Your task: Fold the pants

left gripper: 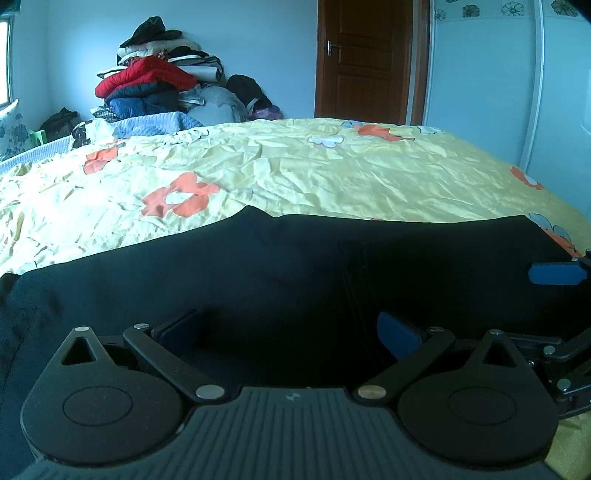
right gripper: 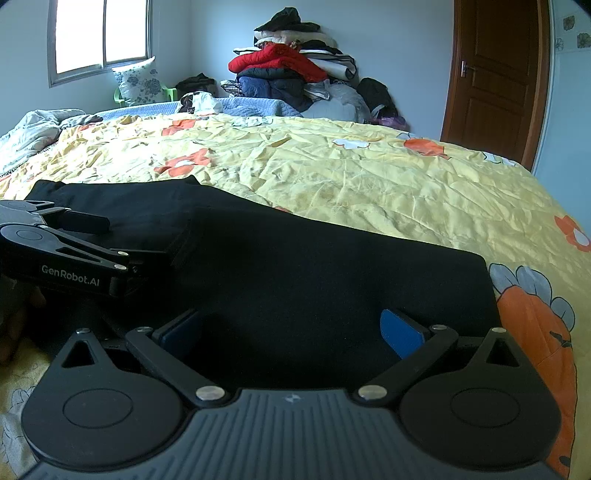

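Black pants (left gripper: 258, 273) lie flat across the near part of a yellow flowered bedspread (left gripper: 295, 166). My left gripper (left gripper: 291, 332) is open, low over the near edge of the pants, fingers apart on either side of the fabric. My right gripper (right gripper: 291, 332) is open too, low over the pants (right gripper: 314, 266) near their right end. The left gripper (right gripper: 74, 251) shows at the left of the right wrist view, lying on the pants. A blue pad of the right gripper (left gripper: 554, 274) shows at the right edge of the left wrist view.
A tall pile of clothes and bedding (left gripper: 159, 81) stands against the far wall. A brown door (left gripper: 364, 59) is at the back right. A window (right gripper: 99, 33) and a green chair with a cushion (right gripper: 136, 86) are at the back left.
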`<act>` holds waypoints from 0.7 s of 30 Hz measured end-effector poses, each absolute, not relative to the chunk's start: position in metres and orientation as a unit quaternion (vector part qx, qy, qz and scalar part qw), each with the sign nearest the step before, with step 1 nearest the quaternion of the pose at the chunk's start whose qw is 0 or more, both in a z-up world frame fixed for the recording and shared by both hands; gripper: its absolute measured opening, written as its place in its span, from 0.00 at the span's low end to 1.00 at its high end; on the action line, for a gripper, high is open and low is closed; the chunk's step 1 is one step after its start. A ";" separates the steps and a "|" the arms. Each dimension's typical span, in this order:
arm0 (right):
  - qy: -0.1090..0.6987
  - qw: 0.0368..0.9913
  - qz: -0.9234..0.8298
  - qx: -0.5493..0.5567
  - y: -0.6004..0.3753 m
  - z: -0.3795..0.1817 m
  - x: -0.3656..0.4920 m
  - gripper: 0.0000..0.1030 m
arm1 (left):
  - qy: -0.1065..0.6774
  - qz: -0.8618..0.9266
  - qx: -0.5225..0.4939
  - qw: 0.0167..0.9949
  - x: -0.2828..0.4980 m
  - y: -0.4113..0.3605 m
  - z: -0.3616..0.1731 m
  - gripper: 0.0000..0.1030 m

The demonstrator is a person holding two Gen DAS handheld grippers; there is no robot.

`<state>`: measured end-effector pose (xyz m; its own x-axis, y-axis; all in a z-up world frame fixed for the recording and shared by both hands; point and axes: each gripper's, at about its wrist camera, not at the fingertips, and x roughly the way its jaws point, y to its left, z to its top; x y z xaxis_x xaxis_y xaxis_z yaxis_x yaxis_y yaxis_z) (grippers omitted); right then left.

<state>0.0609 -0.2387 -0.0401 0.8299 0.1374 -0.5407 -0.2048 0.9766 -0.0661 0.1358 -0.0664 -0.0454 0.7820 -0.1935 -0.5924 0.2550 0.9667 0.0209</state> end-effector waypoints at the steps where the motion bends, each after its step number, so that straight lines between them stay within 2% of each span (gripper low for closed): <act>1: 0.277 0.955 0.090 -0.061 -0.239 -0.040 0.061 1.00 | 0.308 -0.119 0.050 0.943 0.136 -0.066 -0.045 1.00; 21: 0.277 0.955 0.089 -0.060 -0.239 -0.040 0.061 1.00 | 0.313 -0.122 0.039 0.941 0.136 -0.064 -0.045 1.00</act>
